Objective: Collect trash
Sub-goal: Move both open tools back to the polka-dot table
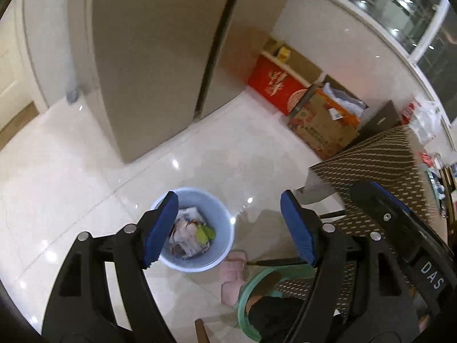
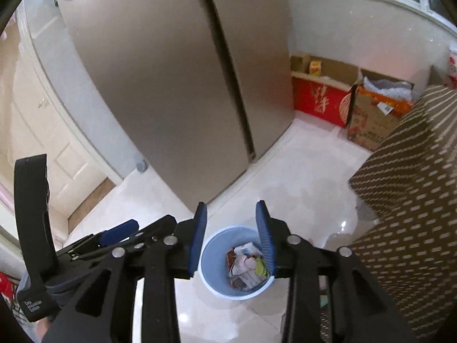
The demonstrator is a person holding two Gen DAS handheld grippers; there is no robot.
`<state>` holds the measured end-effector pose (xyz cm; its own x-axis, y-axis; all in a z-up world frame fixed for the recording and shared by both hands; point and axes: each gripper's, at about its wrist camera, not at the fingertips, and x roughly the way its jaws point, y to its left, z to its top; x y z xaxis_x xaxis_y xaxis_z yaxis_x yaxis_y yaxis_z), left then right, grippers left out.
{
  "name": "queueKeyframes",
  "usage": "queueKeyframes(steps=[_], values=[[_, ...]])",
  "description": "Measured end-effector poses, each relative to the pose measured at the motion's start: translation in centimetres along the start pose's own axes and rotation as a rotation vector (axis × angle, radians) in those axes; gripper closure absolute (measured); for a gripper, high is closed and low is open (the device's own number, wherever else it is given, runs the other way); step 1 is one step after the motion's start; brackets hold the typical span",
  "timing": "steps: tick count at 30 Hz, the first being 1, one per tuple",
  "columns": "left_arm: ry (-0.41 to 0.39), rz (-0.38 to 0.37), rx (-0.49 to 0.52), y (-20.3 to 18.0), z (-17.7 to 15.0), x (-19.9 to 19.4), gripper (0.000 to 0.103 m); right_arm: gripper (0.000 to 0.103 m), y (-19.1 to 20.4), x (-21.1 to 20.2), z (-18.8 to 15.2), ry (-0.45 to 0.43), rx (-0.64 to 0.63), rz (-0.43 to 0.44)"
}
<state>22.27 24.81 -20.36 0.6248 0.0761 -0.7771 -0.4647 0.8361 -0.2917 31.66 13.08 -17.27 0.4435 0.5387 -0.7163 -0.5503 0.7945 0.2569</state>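
Trash point(image 1: 190, 235) lies in a pale blue bin point(image 1: 225, 223) that stands on the glossy white tiled floor point(image 1: 71, 185): crumpled white and red wrappers with a bit of yellow-green among them.

In the left wrist view, from left to right, a cream door frame point(image 1: 34, 57) comes first, then a tall bronze fridge point(image 1: 160, 57) with a dark seam between its two doors. Below it, the left tool point(image 1: 228, 225) hangs over the bin with its blue pads wide apart and nothing between them; the left pad overlaps the bin's rim in the picture. Pink slippers point(image 1: 232, 274) and a green basin point(image 1: 251, 285) lie just beside the bin. Further right, a red box point(image 1: 274, 85) and a printed cardboard box point(image 1: 322, 125) stand against the wall, near the corner of a surface draped in a brown patterned cloth point(image 1: 377, 157). The right tool's black body crosses the lower right edge.

In the right wrist view the left tool's black frame shows at the far left. The right tool point(image 2: 231, 237) hovers above the same bin point(image 2: 211, 260), its pads partly apart and gripping nothing, the trash point(image 2: 245, 263) visible between them far below. The patterned cloth point(image 2: 405, 200) fills the right side.
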Motion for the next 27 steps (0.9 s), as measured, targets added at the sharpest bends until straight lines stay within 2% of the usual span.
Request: queueKeyframes(steps=[8,13,16,20,27], values=[[-0.089,-0.068,0.160,-9.3,1.3,-4.3,0.027,0.067,-5.8,-9.0,2.4,-0.133,0.038,-0.070],[-0.101,-0.132,0.304,-17.6,0.8,-5.6,0.024,0.067,-11.6,-14.7,2.4,-0.192,0.088,-0.144],[-0.086,-0.189,0.368,-22.5,0.3,-5.7,0.024,0.067,-15.8,-17.8,1.9,-0.216,0.124,-0.202],[-0.056,-0.227,0.447,-28.2,-1.2,-4.9,0.023,0.067,-21.2,-20.9,0.7,-0.221,0.176,-0.285],[0.027,-0.328,0.546,-37.2,-3.5,-2.6,0.023,0.066,-29.7,-24.5,-2.3,-0.230,0.294,-0.411]])
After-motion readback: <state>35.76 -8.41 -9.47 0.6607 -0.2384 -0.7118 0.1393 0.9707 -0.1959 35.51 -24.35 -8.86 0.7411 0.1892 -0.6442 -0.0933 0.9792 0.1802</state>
